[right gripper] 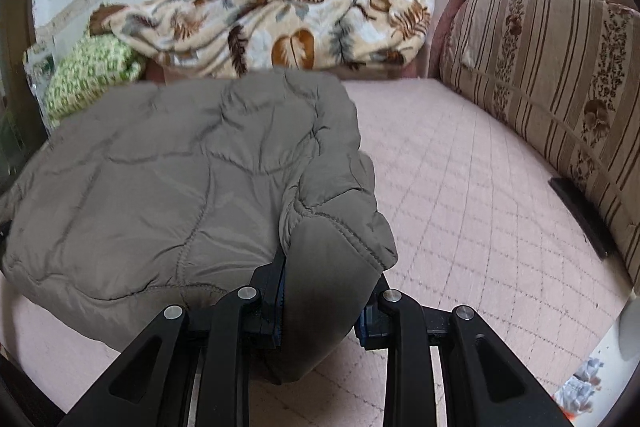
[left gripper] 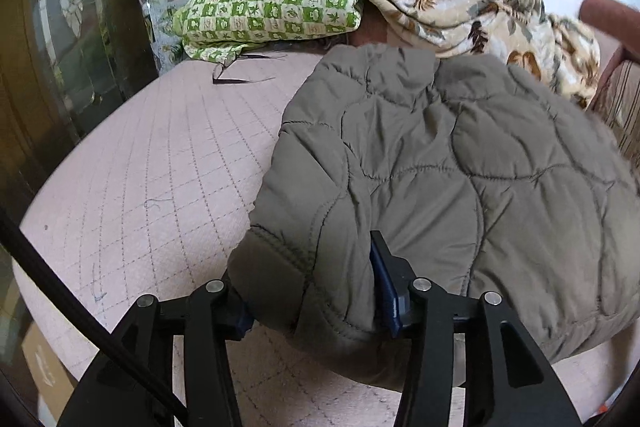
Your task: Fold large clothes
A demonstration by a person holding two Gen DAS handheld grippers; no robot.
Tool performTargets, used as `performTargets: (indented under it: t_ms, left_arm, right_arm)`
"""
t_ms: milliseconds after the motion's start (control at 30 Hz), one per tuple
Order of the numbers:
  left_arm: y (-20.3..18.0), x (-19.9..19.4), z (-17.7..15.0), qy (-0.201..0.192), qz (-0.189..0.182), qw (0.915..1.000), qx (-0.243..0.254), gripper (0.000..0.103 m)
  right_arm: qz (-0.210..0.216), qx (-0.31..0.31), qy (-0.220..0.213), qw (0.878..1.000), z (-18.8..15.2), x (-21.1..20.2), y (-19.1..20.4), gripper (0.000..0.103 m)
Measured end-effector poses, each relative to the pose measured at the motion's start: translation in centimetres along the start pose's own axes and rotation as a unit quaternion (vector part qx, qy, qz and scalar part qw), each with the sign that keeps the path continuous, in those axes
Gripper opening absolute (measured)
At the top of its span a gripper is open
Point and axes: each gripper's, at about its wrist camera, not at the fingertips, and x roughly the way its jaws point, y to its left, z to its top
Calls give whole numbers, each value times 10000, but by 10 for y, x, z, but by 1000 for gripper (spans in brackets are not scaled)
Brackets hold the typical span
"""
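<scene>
Jacket (left gripper: 440, 167) on bed (left gripper: 140, 187) | left gripper (left gripper: 316, 307) fingers loosening round hem, 6 o'clock | right gripper (right gripper: 324, 311) fingers clamped on hem | advice: lay edges level, release together.

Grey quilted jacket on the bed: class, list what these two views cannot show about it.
- Left wrist view: the jacket runs off the right edge, so its full spread is unseen.
- Right wrist view: the jacket's far edge blurs against the leaf-print blanket.
- Both views: its underside and sleeves are hidden by its own folds.
</scene>
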Motion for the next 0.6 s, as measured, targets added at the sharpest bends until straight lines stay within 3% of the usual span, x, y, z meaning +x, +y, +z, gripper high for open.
performTargets:
  t_ms: [367,467,533,600]
  left_arm:
    - [-5,8,-13,51,156,9998,134,53]
    - [3,7,-13,74,101,9999,-107,63]
    - [11,5,-15,75,127,9995,-267,71]
    - [17,3,-14,106,125,9991,-399,79]
  right_arm:
    - [118,236,286,9992,-12,11,-9,33]
    - [235,483,282,9982,-15,10,-17,42]
    - [285,760,312,9962,-16,7,-28,57]
    - [358,755,281,9961,-14,1,-32,61]
